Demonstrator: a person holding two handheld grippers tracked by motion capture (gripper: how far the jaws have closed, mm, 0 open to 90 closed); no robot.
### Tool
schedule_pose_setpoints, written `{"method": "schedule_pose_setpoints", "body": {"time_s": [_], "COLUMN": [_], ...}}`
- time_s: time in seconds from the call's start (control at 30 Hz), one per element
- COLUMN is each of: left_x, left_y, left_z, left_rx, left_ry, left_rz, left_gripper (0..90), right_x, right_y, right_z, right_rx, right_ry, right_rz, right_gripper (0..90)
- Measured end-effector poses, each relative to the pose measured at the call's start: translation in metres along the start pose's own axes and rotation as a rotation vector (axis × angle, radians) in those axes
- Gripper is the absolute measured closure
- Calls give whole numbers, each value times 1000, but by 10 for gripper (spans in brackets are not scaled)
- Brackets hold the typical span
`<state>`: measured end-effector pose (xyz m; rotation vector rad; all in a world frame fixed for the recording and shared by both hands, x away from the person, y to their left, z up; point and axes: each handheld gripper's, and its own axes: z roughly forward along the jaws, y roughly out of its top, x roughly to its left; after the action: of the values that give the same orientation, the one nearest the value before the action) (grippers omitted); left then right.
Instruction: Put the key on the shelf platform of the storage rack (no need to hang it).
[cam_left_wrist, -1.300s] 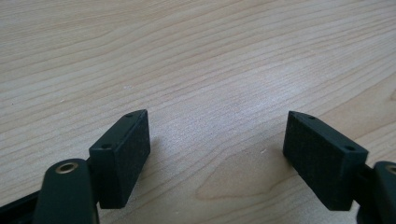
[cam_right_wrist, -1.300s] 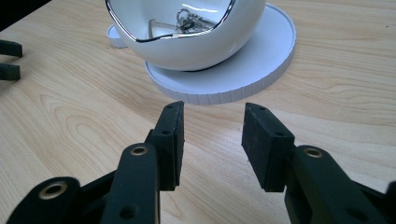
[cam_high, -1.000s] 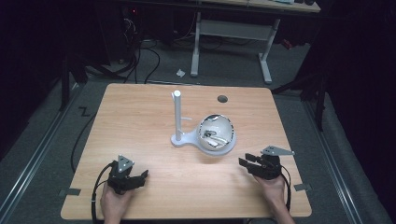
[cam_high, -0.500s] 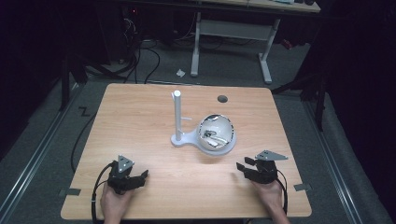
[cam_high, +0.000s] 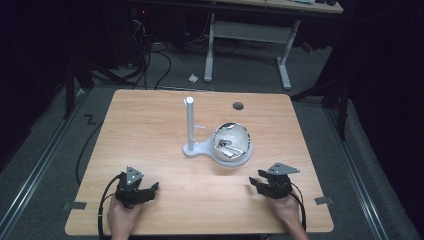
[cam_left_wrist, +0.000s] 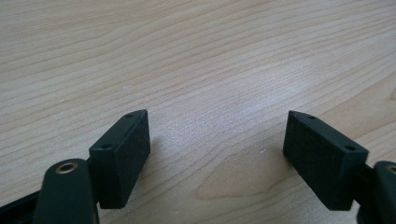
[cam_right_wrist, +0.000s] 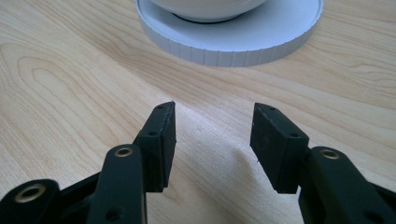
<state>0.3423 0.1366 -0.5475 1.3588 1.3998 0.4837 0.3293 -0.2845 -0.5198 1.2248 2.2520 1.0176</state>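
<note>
From above I see the white stand (cam_high: 191, 145) with its shiny bowl (cam_high: 231, 142) mid-bench (cam_high: 150, 125). My left gripper (cam_left_wrist: 217, 154) shows jaws spread wide over bare wood. My right gripper (cam_right_wrist: 212, 140) is parted, empty, near the stand's round base (cam_right_wrist: 233, 44).

A light wooden table (cam_high: 150, 130) carries a white stand (cam_high: 192, 145) at its middle. The stand's round base holds a shiny bowl (cam_high: 231, 142). A dark round hole (cam_high: 238, 106) sits near the far edge.
</note>
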Motion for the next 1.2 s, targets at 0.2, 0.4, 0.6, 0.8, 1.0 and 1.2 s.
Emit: {"method": "schedule_pose_setpoints", "body": {"time_s": [0.2, 0.4, 0.6, 0.8, 1.0, 1.2], "left_x": [0, 0, 0, 0, 0, 0], "left_y": [0, 0, 0, 0, 0, 0], "left_z": [0, 0, 0, 0, 0, 0], "left_rx": [0, 0, 0, 0, 0, 2], "left_ry": [0, 0, 2, 2, 2, 0], "left_rz": [0, 0, 4, 4, 4, 4], "left_gripper": [235, 234, 233, 232, 231, 228], "right_x": [2, 2, 2, 0, 0, 1], "right_y": [-2, -5, -8, -8, -8, -7], "right_z": [4, 5, 7, 7, 8, 8], "right_rx": [25, 36, 25, 28, 32, 32], "right_ry": [-10, -14, -12, -4, -14, -15], "right_rz": [-27, -28, -52, -38, -26, -26], "right_gripper": [488, 460, 415, 398, 367, 365]}}
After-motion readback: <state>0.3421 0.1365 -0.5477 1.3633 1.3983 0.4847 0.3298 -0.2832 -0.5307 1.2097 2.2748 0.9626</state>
